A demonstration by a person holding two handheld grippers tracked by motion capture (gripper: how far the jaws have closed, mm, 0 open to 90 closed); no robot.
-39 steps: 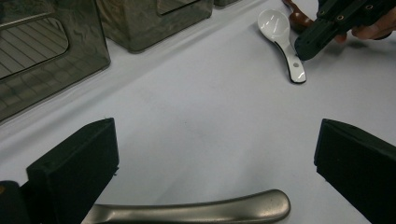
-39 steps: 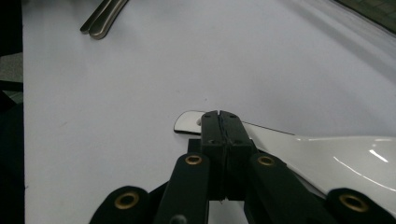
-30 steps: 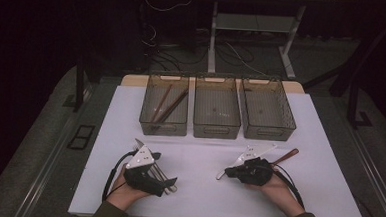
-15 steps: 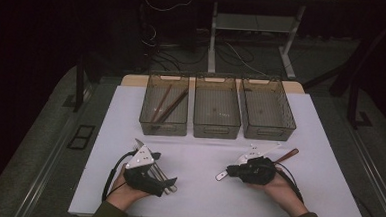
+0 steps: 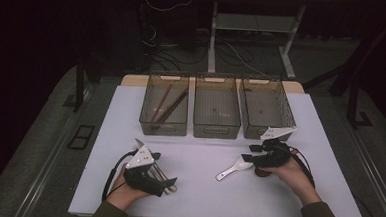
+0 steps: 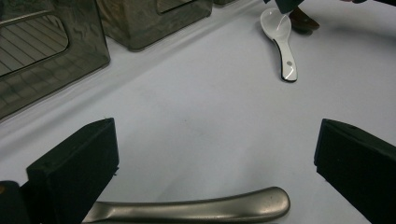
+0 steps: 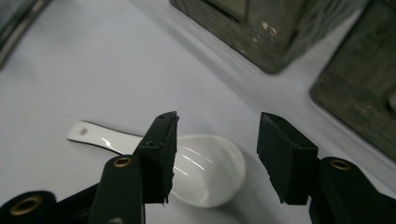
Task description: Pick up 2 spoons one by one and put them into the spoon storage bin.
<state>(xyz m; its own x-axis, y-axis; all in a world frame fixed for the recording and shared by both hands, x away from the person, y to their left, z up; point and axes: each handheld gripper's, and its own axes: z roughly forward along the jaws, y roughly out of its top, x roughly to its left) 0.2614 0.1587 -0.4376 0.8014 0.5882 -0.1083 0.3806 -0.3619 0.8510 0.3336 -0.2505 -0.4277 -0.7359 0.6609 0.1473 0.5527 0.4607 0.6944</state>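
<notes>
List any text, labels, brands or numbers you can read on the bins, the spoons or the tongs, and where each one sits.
No readable text anywhere.
Three bins: no labels or markings to be made out.
White spoon: a small round grey mark near the handle end, not lettering.
Metal handle between the left tongs: plain.
Right tongs: plain black pads, brass rivets, no print.

**Bins & backdrop**

Three smoky plastic bins in a row at 12 o'clock on white table (image 5: 206, 199); left bin (image 5: 164, 103) w/ brown chopsticks (image 5: 168, 108); middle bin (image 5: 217, 106), right bin (image 5: 268, 105); desk legs (image 5: 212, 34), cables (image 5: 234, 53) behind.
</notes>
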